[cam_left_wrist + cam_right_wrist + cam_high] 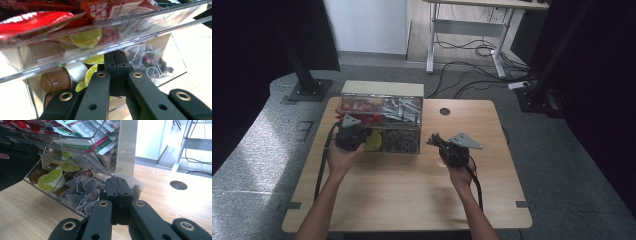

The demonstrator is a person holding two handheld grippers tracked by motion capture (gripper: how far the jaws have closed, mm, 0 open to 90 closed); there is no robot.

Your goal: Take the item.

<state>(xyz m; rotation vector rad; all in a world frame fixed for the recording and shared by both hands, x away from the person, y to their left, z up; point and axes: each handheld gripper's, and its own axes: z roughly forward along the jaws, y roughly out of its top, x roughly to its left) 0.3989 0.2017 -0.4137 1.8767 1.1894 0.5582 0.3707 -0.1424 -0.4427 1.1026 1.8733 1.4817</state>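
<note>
Black jaws of the left tool point(117, 75) and right tool point(119, 200) are pressed together, empty, before the clear organizer point(382, 125); approach step, parting them comes next.

High view: fixed above the near edge, facing forward and down over the whole tabletop point(412, 190). Both gripper views ride low, facing the clear organizer box point(382, 120), left very close, right farther back; both share its lower compartments.

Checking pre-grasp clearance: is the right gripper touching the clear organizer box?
Apart. The high view shows bare tabletop between the right gripper and the clear organizer box; the right gripper view shows its jaws shut short of the box wall.
</note>
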